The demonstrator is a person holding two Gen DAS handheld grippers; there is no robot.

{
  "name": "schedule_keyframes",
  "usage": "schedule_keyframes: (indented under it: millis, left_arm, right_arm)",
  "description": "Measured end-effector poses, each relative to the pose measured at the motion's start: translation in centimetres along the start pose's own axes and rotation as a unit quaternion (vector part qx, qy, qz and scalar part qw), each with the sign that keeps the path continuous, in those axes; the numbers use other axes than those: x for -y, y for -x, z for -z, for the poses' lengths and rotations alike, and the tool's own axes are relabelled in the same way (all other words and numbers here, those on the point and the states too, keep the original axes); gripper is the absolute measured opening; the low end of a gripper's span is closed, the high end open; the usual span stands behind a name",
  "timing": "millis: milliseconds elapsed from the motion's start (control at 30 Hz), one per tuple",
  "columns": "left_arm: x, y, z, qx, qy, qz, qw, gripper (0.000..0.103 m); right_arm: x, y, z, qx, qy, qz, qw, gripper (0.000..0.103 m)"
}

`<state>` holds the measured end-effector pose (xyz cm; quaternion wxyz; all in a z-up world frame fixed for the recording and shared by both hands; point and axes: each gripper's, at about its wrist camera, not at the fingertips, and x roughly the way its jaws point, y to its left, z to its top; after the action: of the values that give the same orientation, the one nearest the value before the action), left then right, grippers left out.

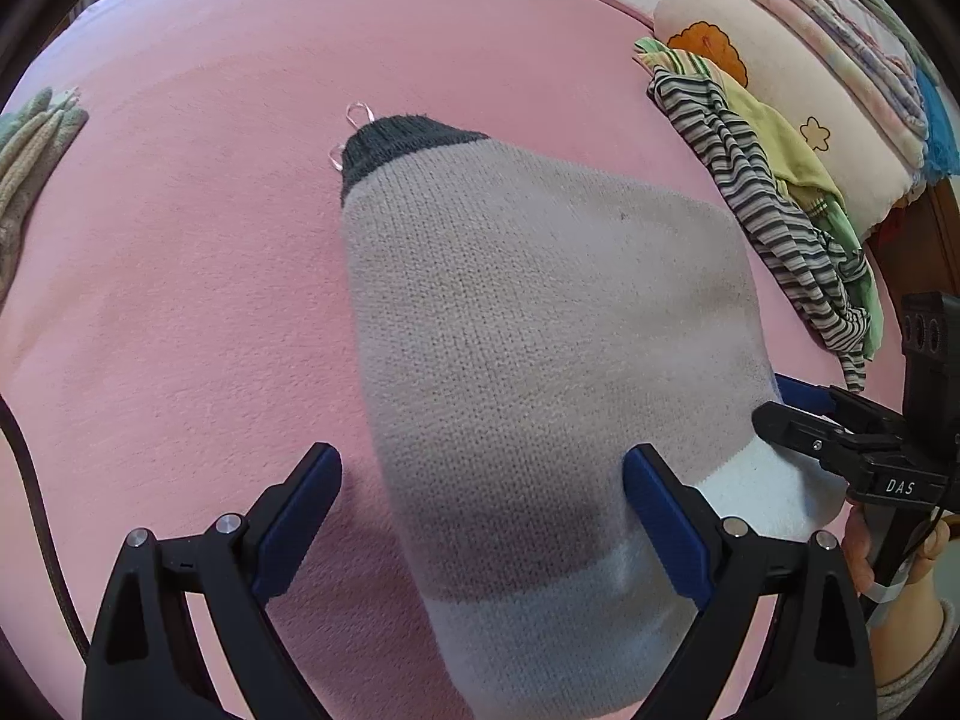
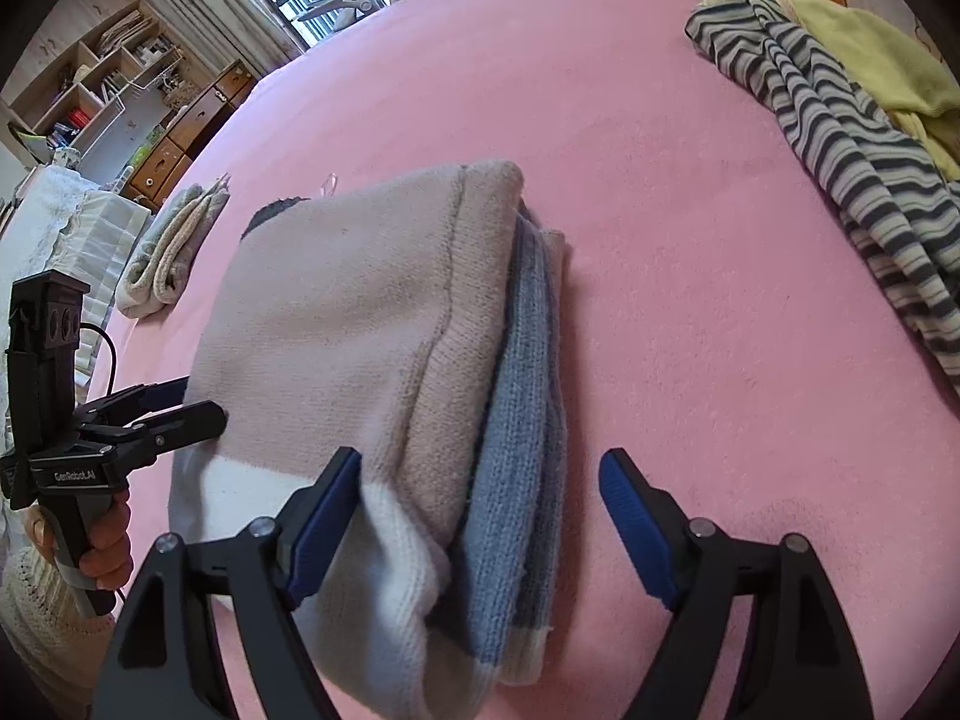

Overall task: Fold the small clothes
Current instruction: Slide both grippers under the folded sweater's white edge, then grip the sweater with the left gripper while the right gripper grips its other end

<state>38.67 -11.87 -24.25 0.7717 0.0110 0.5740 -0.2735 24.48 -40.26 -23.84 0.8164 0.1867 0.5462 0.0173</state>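
Knitted sock pair [image 2: 372, 360] lies folded on pink bedsheet [image 2: 660, 240]; left gripper [image 1: 480, 516] and right gripper [image 2: 480, 516] straddle it, jaws spread, pinching nothing, apparently releasing.

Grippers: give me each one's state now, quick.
Left gripper: open, jaws astride the beige knitted garment, not clamping it.
Right gripper: open, the garment's folded edge between its jaws, nothing held.

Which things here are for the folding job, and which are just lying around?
For the job:
- knitted garment, already folded over
- left tongs, open
- right tongs, open

Just lying about:
- striped cloth
- yellow cloth
- folded beige knit
- pillows
- pink blanket
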Motion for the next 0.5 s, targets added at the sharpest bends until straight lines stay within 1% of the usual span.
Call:
schedule_keyframes:
  millis: [33,133,200,367,500]
  left_arm:
    - [-0.1,-0.2,0.0,-0.002,0.003,0.004,1.0000,0.095]
    - [-0.5,-0.9,-0.1,-0.004,0.015,0.013,0.9998,0.100]
    - [-1.0,-1.3,-0.1,-0.008,0.026,0.026,0.9993,0.102]
    - [-2.4,-2.6,0.1,-0.012,0.058,0.071,0.9957,0.103]
    - [-2.9,-3.3,0.4,-0.004,0.063,0.095,0.9935,0.103]
  right_arm:
    - [0.2,-0.2,-0.1,0.000,0.000,0.000,1.000,0.087]
    - [0.8,-0.7,-0.3,-0.002,-0.006,-0.002,1.000,0.094]
    - [1.0,-1.1,-0.4,-0.004,-0.010,-0.006,1.000,0.095]
    - [1.9,-2.0,-0.7,-0.009,-0.021,-0.040,0.999,0.095]
    - [2.9,-3.1,-0.9,-0.026,-0.041,-0.080,0.996,0.095]
